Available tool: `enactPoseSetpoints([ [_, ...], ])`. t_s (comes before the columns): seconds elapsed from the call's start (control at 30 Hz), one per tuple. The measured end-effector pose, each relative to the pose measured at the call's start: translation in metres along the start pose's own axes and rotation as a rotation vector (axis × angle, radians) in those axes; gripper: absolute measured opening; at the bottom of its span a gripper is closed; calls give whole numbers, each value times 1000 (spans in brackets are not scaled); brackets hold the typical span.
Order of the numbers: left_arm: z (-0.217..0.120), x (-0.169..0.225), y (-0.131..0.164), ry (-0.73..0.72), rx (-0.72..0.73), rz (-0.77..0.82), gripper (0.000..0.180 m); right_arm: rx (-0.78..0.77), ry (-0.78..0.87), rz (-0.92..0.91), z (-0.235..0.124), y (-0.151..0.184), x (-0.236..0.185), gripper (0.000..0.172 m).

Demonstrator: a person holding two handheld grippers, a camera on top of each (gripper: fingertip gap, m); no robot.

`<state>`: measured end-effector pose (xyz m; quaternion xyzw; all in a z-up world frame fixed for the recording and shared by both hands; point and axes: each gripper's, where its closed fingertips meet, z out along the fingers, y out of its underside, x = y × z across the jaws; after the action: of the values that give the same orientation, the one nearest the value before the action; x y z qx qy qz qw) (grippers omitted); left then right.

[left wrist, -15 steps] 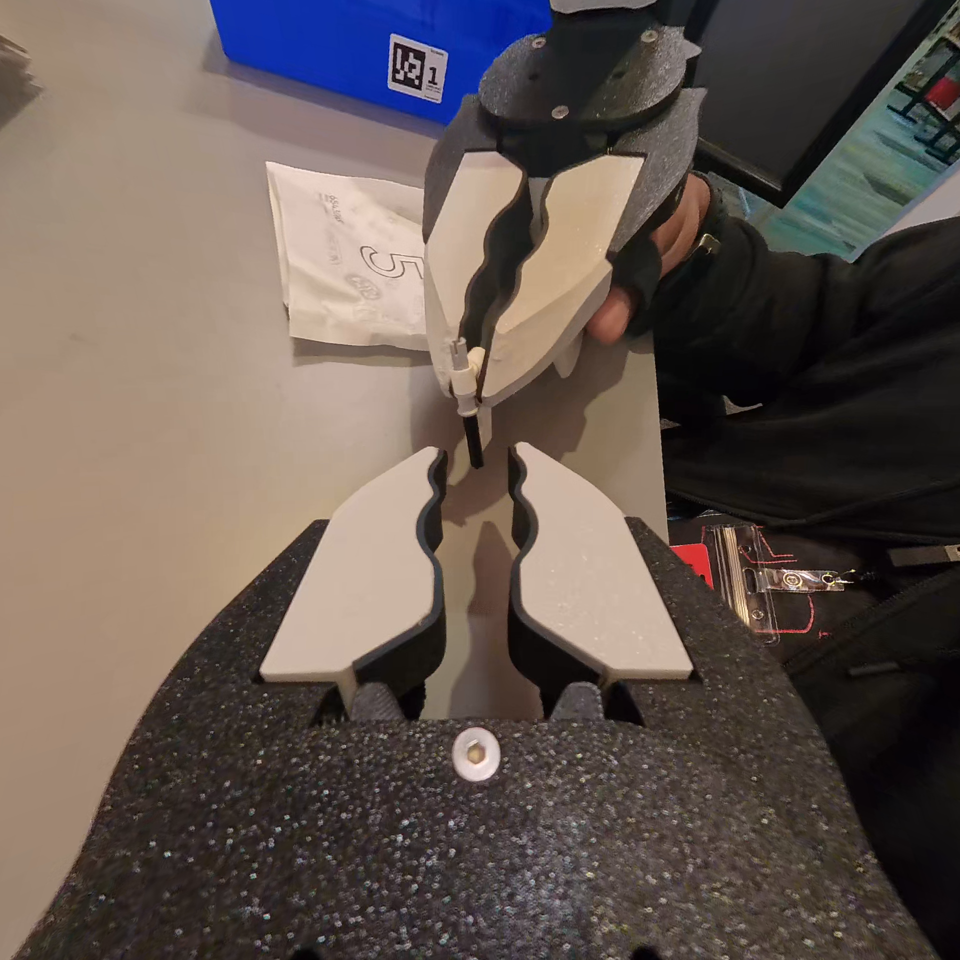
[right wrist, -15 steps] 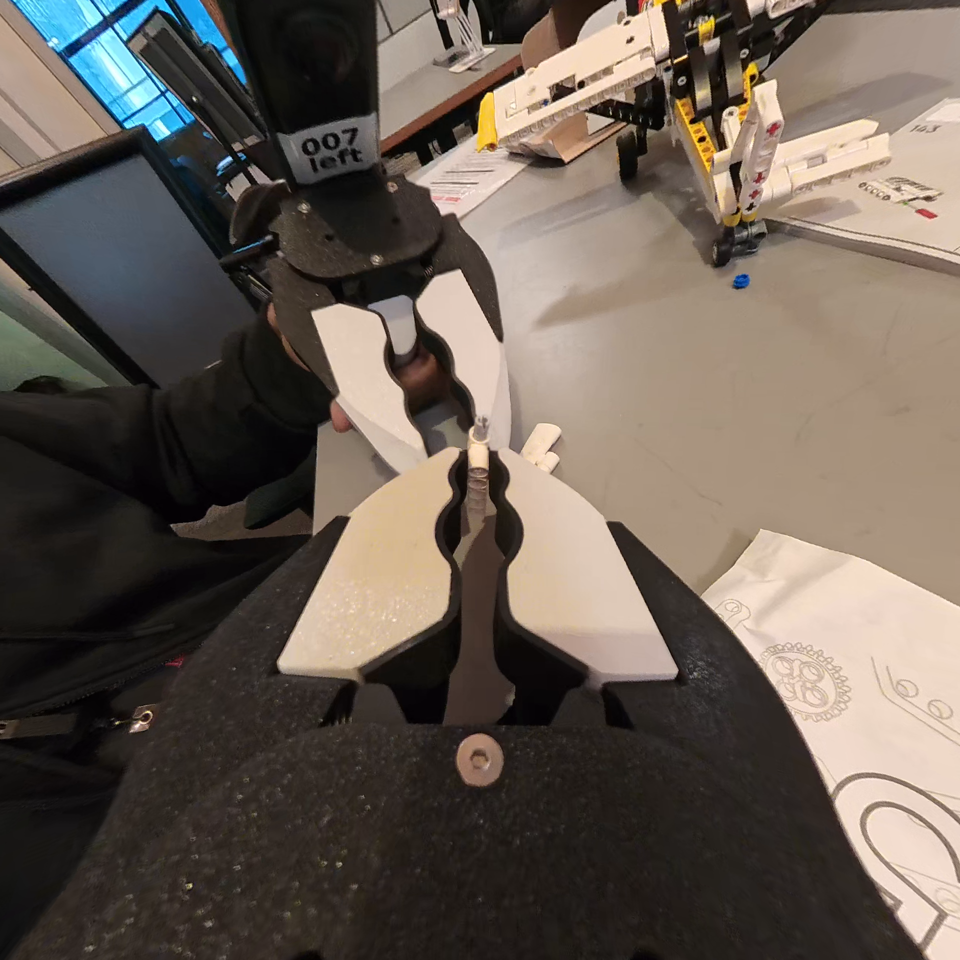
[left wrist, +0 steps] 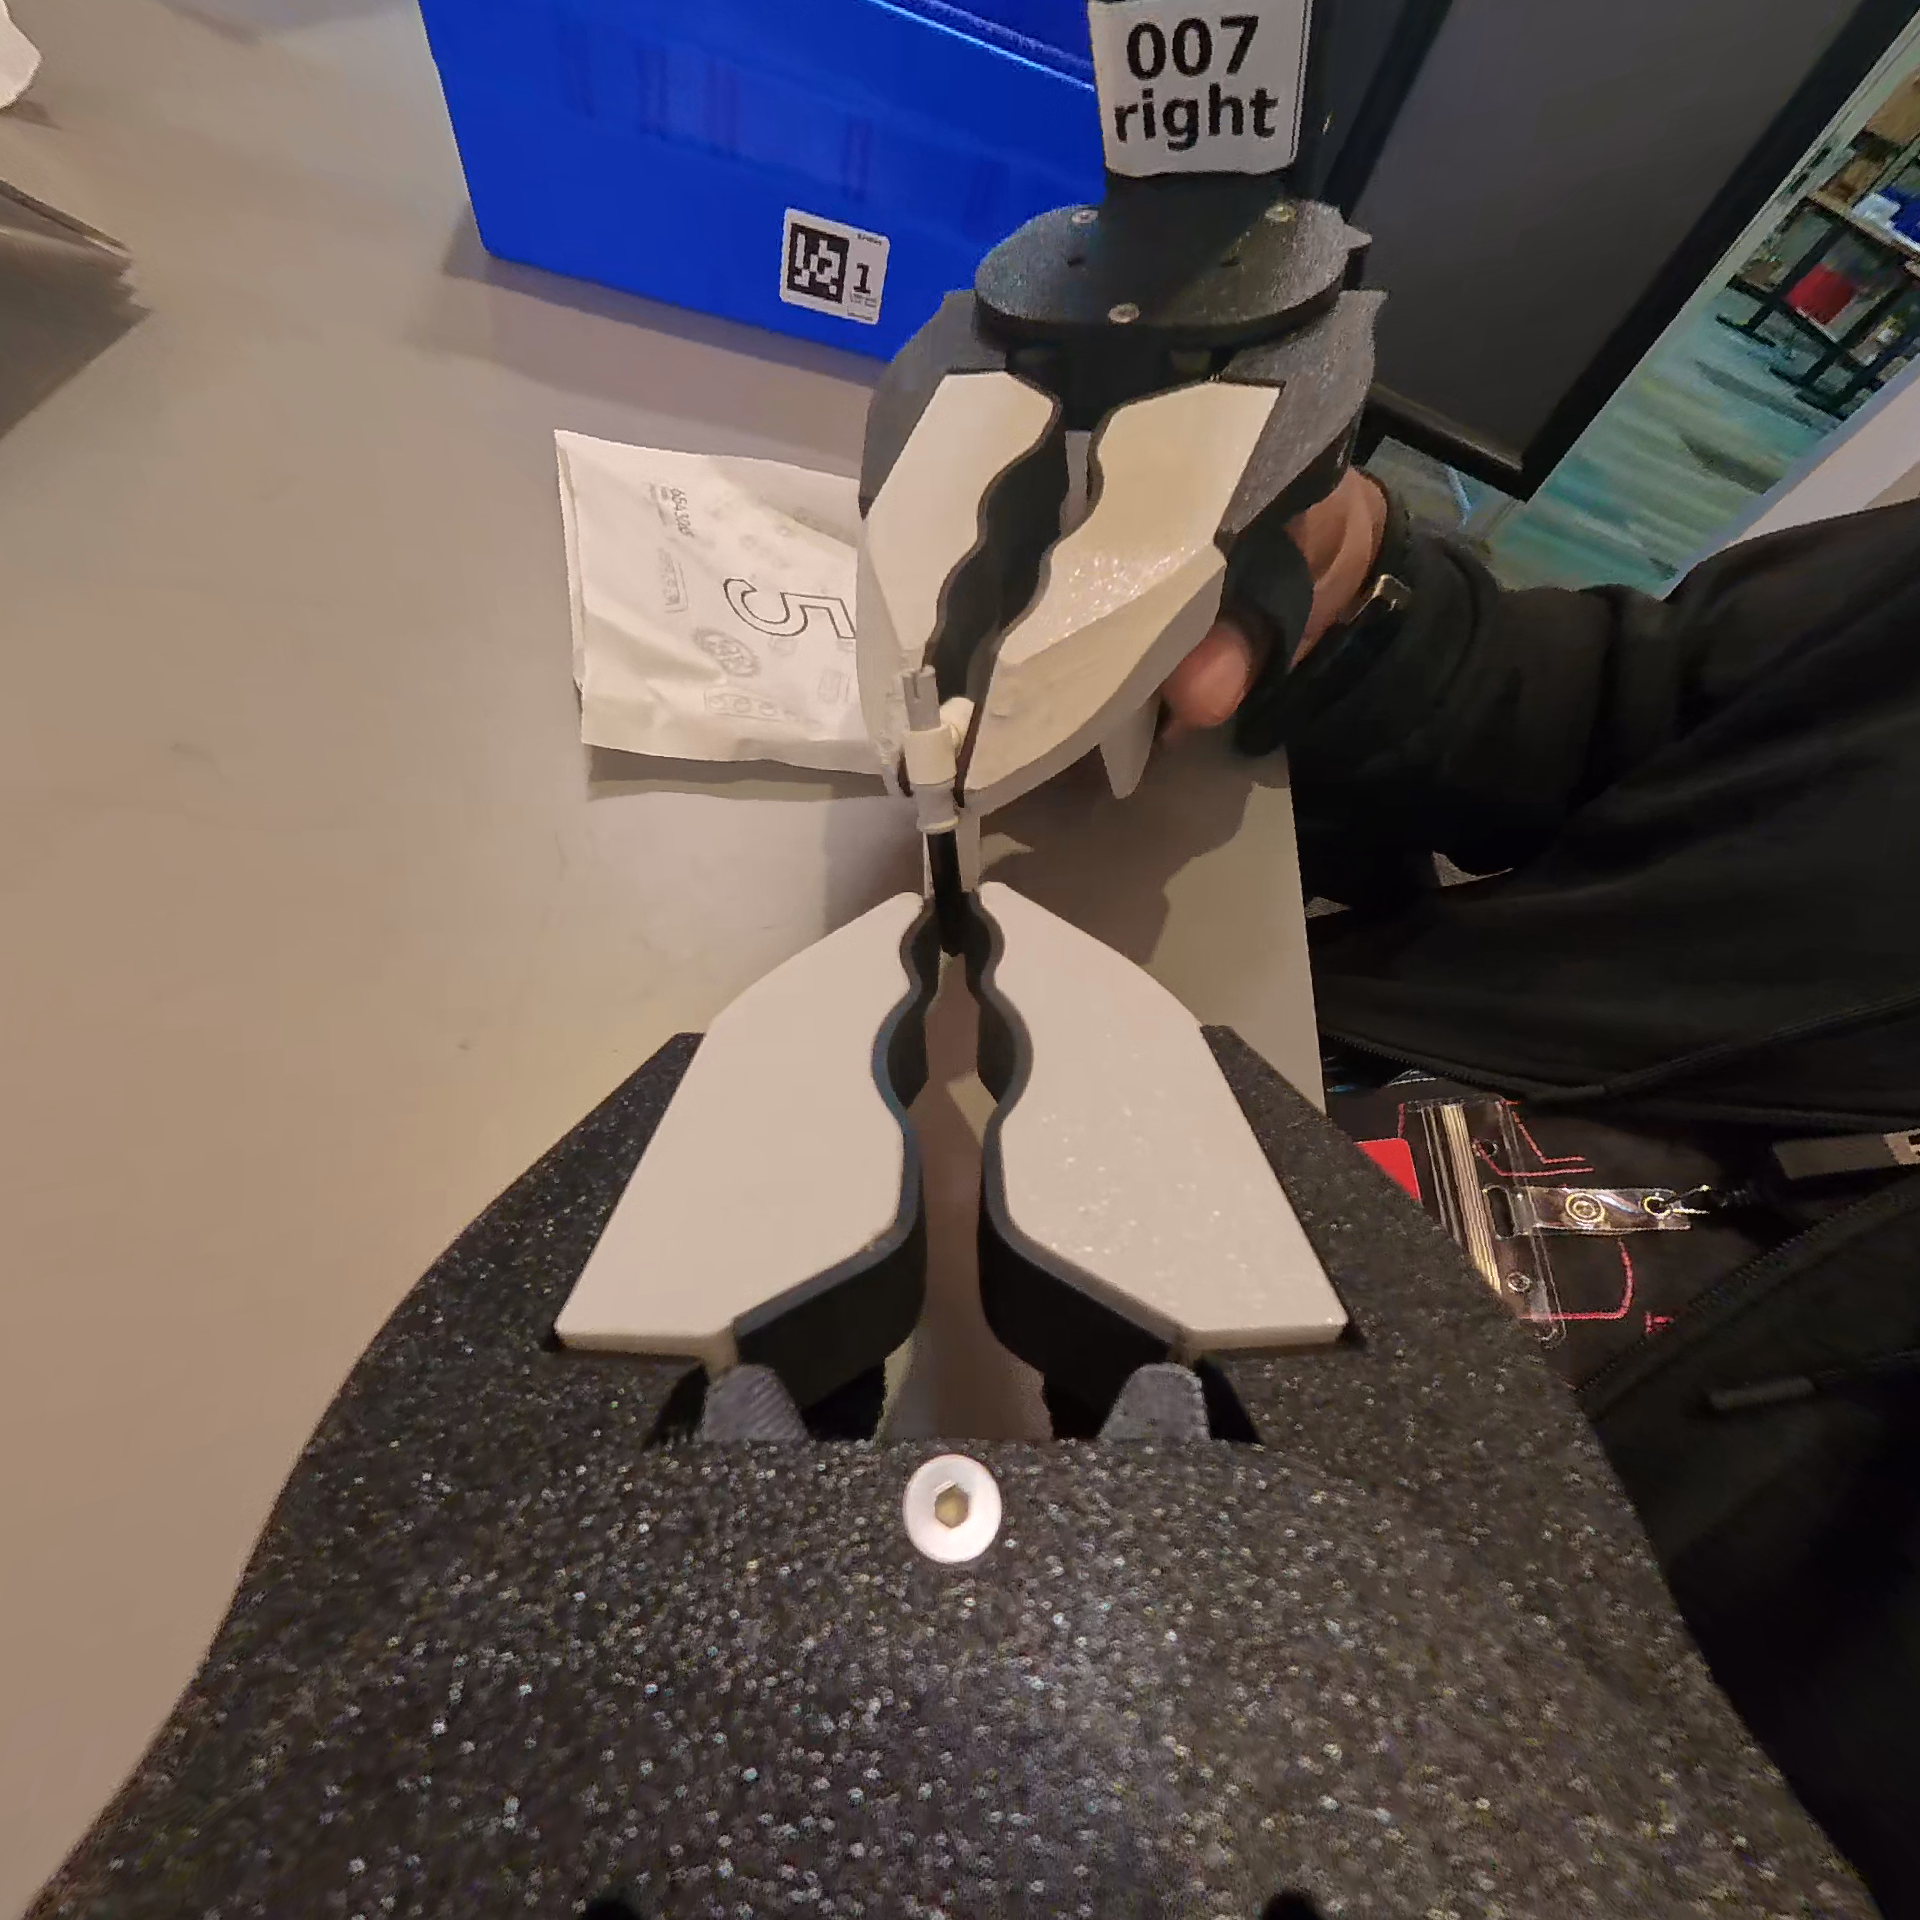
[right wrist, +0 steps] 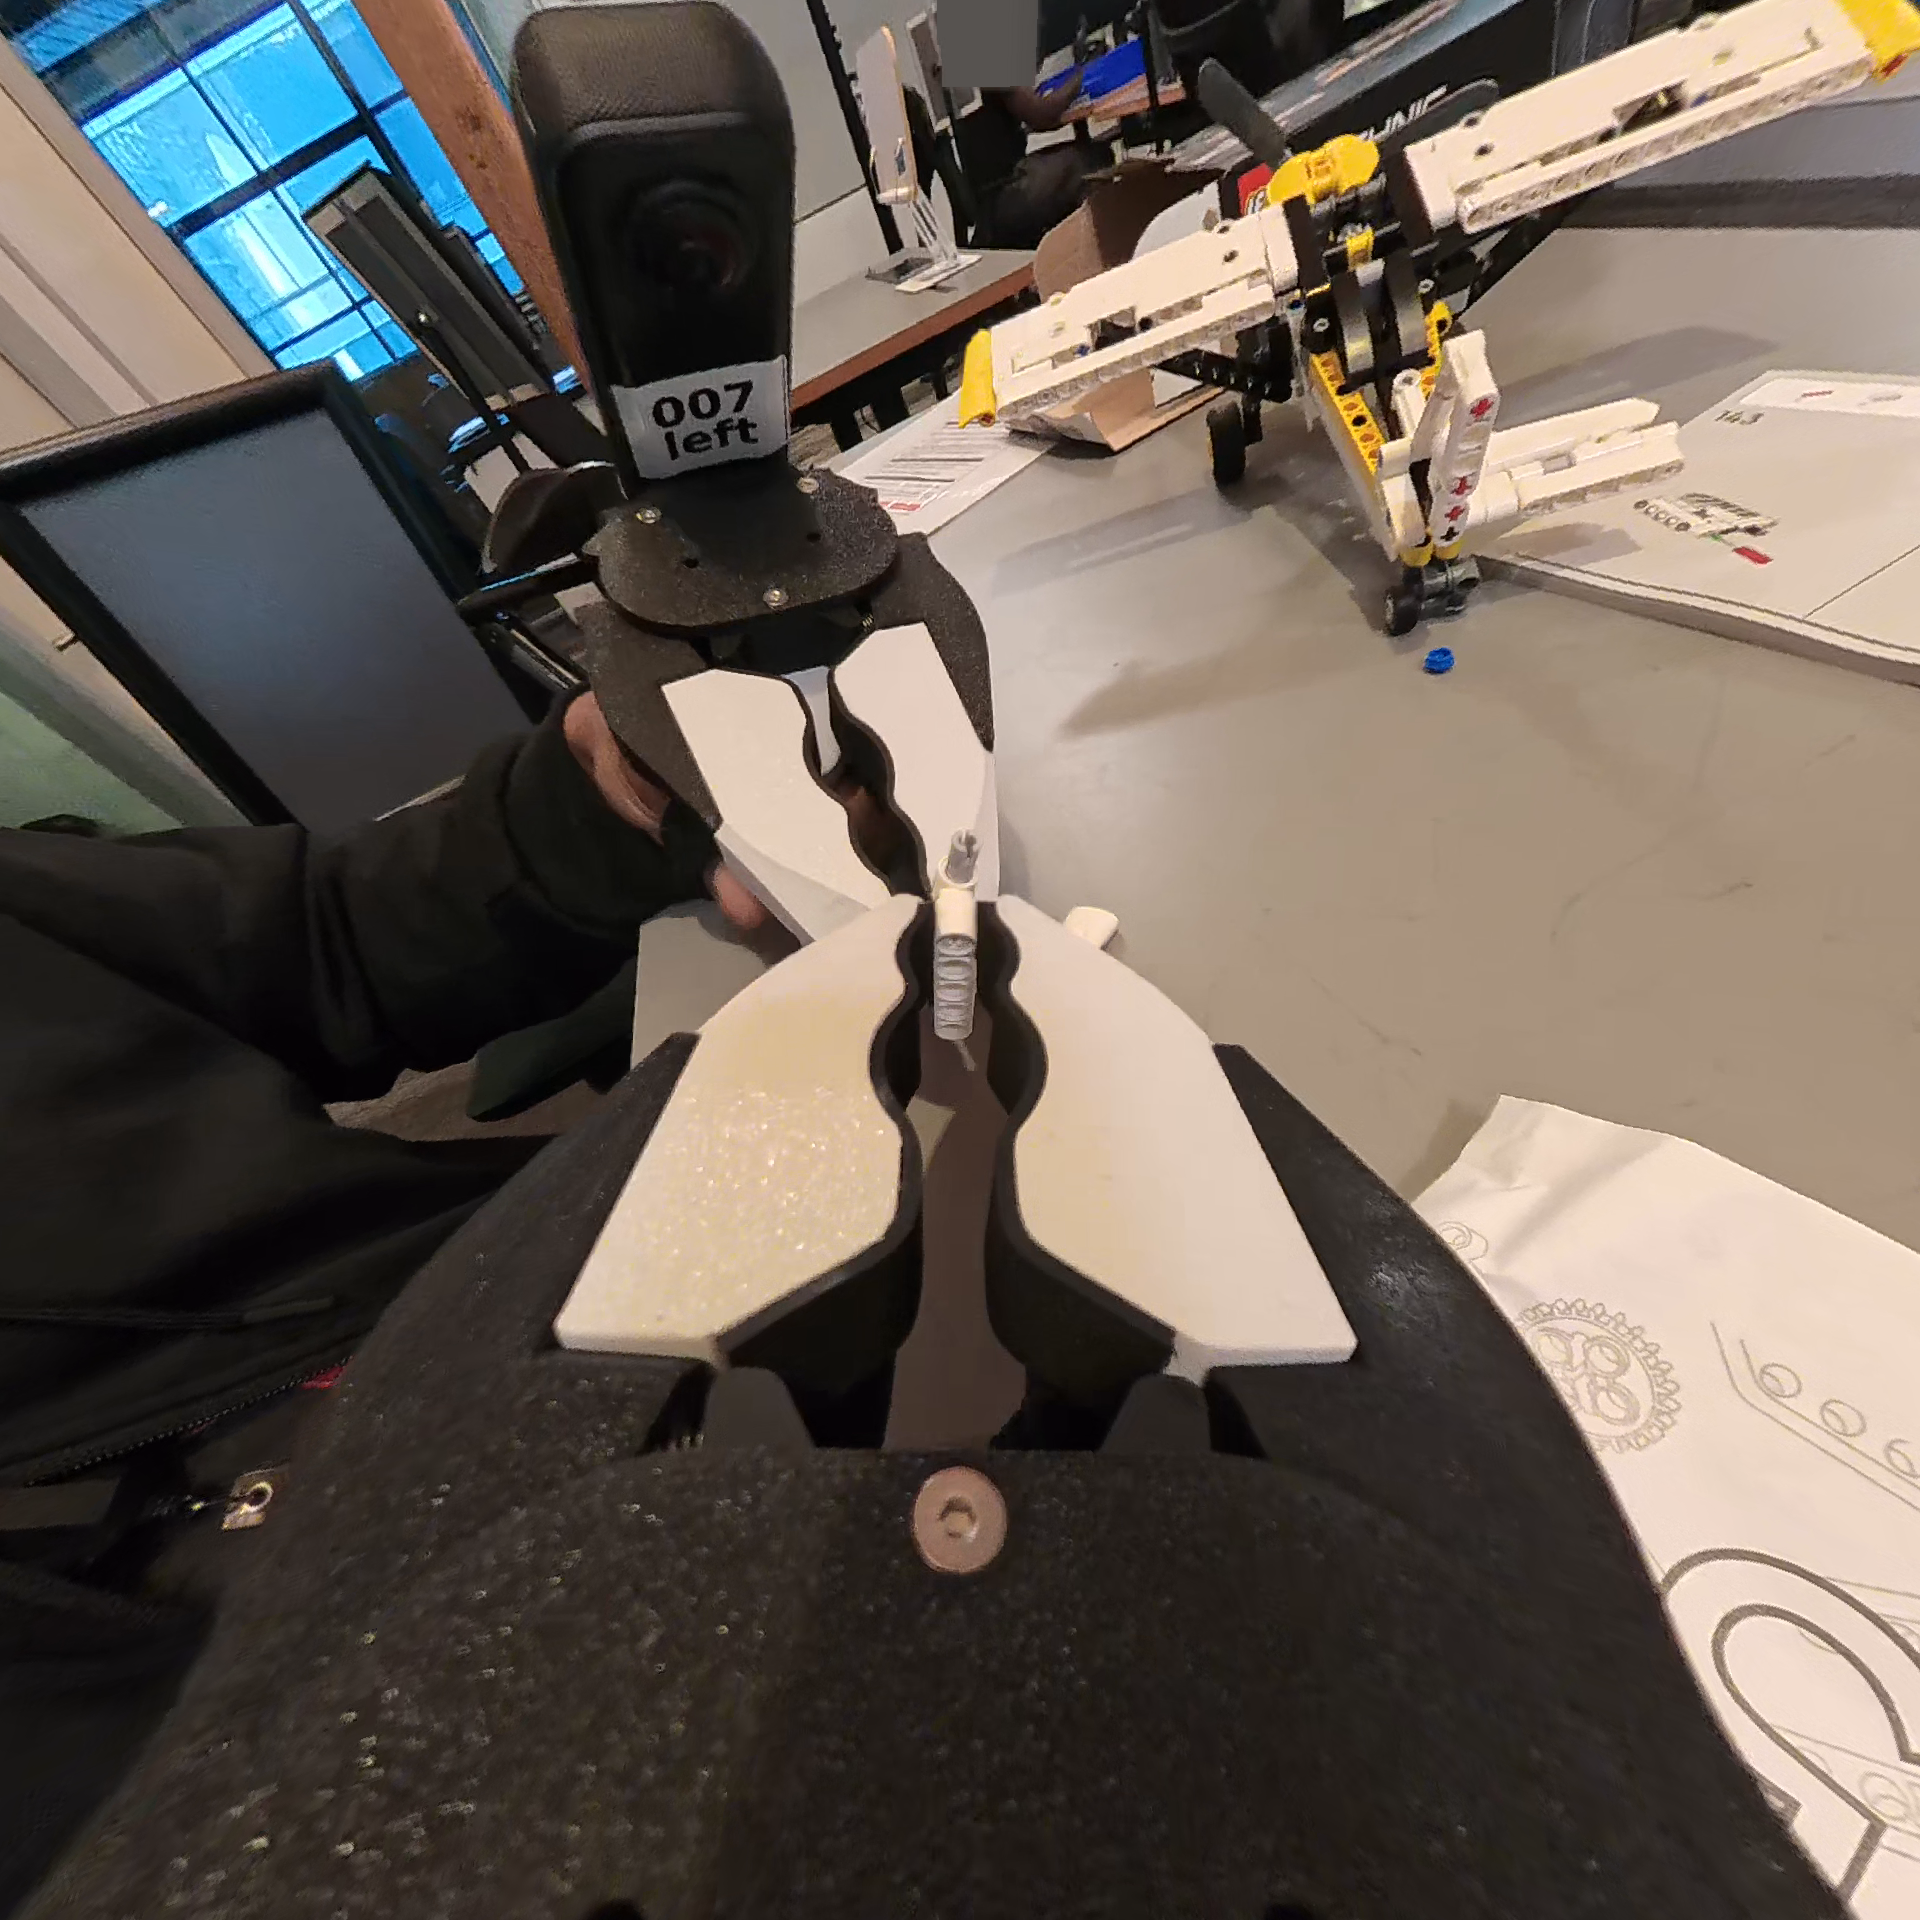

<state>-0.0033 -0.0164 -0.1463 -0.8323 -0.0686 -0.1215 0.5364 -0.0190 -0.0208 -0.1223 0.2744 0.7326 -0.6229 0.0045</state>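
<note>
Grey table (left wrist: 260, 727), white connector w/ black axle (left wrist: 945, 894) pinched betw both tools' tips

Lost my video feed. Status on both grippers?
Right gripper shut on white connector. Left gripper shut on its black axle. White bag behind.

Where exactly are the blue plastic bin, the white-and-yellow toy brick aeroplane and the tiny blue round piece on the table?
Blue plastic bin (left wrist: 665, 135): left wrist view, front wall.
White-and-yellow toy brick aeroplane (right wrist: 1143, 301): right wrist view, left wing.
Tiny blue round piece (right wrist: 1438, 659): right wrist view, its middle.
</note>
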Motion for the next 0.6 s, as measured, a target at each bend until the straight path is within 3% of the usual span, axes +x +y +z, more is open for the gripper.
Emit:
enactPoseSetpoints([
  [0.2, -3, -2, 1, -13, 15, -14, 5, 30, 49, 0, 1, -3, 3, 8],
  [0.33, 4, -1, 14, -61, -84, 57, 5, 227, 87, 157, -24, -26, 24, 8],
  [0.6, 0, -12, 8, -108, -36, -5, 5, 69, 71, 31, -9, -7, 8, 7],
])
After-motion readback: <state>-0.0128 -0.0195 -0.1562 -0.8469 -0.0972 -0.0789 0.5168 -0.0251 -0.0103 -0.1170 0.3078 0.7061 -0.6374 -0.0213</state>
